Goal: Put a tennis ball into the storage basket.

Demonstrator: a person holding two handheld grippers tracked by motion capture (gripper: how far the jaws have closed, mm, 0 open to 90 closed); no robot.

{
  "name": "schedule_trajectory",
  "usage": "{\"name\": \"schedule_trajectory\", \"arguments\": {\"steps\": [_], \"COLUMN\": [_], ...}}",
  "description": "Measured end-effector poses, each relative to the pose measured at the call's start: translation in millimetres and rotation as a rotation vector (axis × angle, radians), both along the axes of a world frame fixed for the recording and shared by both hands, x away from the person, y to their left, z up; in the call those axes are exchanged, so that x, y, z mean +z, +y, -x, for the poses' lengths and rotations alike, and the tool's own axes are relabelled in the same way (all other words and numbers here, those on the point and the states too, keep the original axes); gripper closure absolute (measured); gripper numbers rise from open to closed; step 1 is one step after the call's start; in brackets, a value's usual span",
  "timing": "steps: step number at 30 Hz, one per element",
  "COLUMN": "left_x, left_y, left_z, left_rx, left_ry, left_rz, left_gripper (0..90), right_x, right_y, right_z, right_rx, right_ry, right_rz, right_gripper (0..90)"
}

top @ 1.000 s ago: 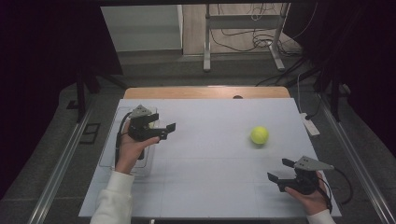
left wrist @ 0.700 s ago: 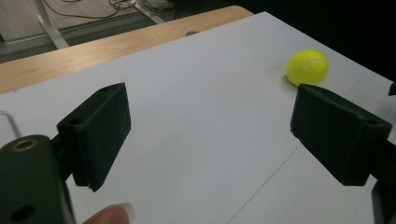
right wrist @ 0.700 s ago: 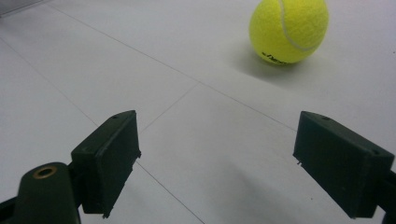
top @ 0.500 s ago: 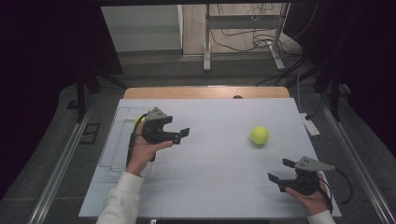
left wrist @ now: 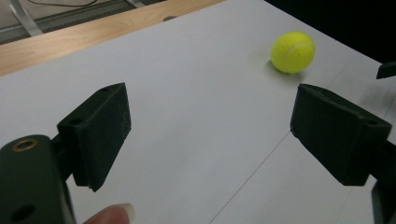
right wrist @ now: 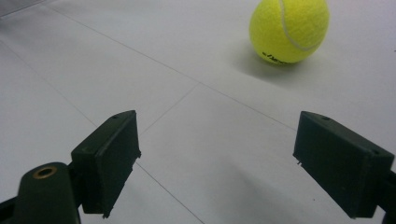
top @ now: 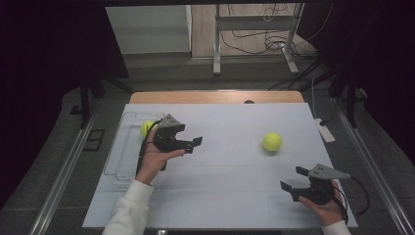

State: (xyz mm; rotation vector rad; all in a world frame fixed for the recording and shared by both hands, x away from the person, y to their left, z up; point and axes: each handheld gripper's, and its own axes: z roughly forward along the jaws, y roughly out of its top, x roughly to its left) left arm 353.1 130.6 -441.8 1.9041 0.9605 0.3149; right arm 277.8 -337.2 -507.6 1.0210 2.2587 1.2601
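Ball lies on the white sheet covering the table, right of centre in the high view, resting alone with nothing touching it. A second ball sits inside the clear tray at the sheet's left edge, partly hidden behind the left gripper.

That gripper is held above the sheet just right of the tray, its jaws pointing toward 3 o'clock, at the loose ball but well apart from it. Its jaws have just been opening a little and now stand wide, with nothing between them. In the left gripper view the two black pads frame bare sheet, and the ball shows far off at 1 o'clock, beyond the right-hand pad. A fingertip shows at the bottom edge of that view.

The right gripper rests low near the sheet's near right corner, at about 5 o'clock from the loose ball, jaws pointing toward 10 o'clock. Its jaws are also spread wide and hold nothing. In the right gripper view the pads stand over bare sheet, and the ball lies ahead at 1 o'clock, near but clear of them.
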Motion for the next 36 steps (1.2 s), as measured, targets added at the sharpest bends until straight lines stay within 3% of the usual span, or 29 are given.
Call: {"name": "schedule_trajectory", "arguments": {"steps": [20, 36], "left_x": [-1.8, -6.1], "left_y": [-21.0, -38.8], "left_z": [5.0, 3.6], "left_rx": [-0.042, -0.069], "left_ry": [-0.018, -0.007], "left_rz": [-0.004, -0.012], "left_gripper": [13.5, 13.2], "right_x": [0.0, -0.2], "right_y": [1.7, 0.7], "right_z": [-1.0, 0.0], "right_rx": [0.013, 0.014], "right_ry": [-0.004, -0.004], "right_rz": [-0.004, -0.003], "right_gripper": [14.6, 14.6]}}
